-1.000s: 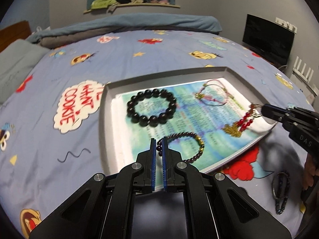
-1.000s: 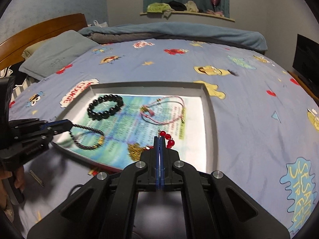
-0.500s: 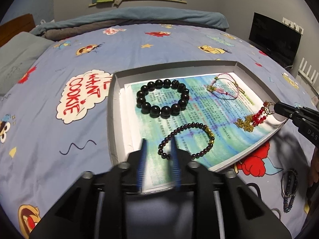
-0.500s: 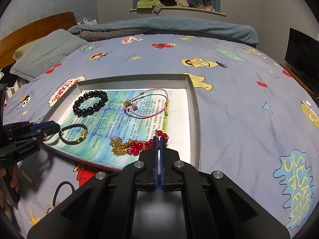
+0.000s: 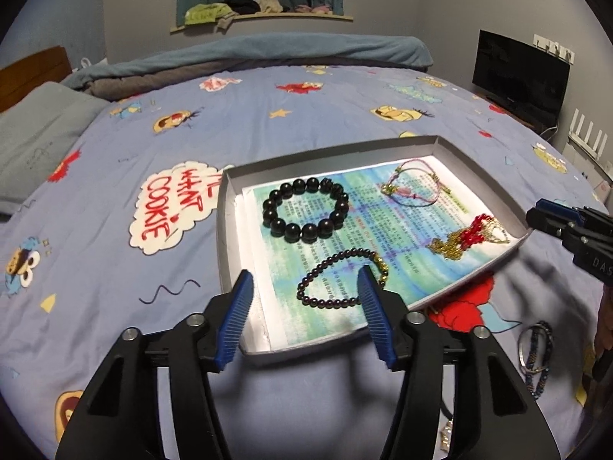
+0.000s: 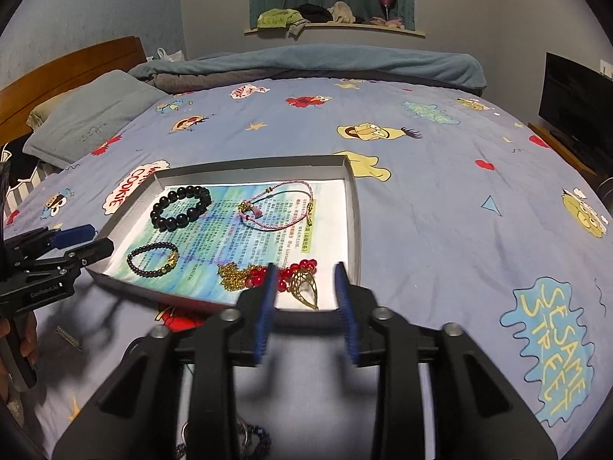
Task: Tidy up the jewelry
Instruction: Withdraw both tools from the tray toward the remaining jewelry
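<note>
Now our left gripper (image 5: 306, 287) and right gripper (image 6: 304, 281) are opening, unladen, over four pieces in one tray (image 5: 226, 230).

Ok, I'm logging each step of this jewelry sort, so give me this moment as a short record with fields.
surface: bed with cartoon-print sheet
tray: grey, shallow, lined with a printed sheet
in tray: black bead bracelet; small dark bead bracelet; pink cord bracelet; red-and-gold piece
outside tray: blue bangles on the sheet
left hand-held gripper: jaws opening, nothing gripped, small dark bead bracelet lying just beyond
right hand-held gripper: jaws opening, nothing gripped, red-and-gold piece lying in the tray
</note>
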{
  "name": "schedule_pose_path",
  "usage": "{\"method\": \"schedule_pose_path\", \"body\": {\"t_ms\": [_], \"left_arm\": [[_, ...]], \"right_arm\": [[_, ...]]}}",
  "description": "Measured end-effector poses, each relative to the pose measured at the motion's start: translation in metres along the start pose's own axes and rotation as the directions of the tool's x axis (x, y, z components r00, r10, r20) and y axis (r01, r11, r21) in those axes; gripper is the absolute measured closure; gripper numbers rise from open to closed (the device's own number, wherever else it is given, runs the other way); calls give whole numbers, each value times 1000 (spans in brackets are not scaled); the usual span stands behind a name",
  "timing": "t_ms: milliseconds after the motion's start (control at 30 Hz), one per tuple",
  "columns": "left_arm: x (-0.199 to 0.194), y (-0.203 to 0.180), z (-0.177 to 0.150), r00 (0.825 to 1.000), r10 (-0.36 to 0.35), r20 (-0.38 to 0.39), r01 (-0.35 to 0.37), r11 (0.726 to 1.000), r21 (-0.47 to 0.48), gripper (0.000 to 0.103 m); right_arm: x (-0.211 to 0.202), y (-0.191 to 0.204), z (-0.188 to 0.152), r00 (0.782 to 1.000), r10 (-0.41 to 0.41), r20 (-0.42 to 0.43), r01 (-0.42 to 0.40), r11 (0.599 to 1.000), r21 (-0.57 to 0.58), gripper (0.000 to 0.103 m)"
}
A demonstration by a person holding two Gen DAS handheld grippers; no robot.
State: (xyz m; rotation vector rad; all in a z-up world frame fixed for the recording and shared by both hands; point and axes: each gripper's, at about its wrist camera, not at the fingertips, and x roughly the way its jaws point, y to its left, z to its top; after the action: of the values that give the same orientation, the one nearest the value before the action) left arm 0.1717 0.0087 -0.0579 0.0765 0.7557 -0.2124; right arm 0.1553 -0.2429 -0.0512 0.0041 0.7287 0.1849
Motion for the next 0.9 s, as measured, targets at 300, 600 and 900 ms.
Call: {"method": "schedule_pose_path", "body": {"t_ms": [300, 600, 900], "left_arm": [[-35, -9, 1, 999, -2, 33, 2, 1000, 8, 21], [-78, -17, -7, 998, -7, 58, 5, 1000, 28, 11], [-115, -15, -29, 998, -18, 63, 16, 999, 31, 10]], "right_arm": [[-29, 4, -2, 999, 25, 24, -25, 1000, 1, 24], [-63, 11, -8, 998, 41, 46, -41, 999, -16, 6], [-91, 15, -23, 998, 41, 53, -40, 999, -29, 6]]}}
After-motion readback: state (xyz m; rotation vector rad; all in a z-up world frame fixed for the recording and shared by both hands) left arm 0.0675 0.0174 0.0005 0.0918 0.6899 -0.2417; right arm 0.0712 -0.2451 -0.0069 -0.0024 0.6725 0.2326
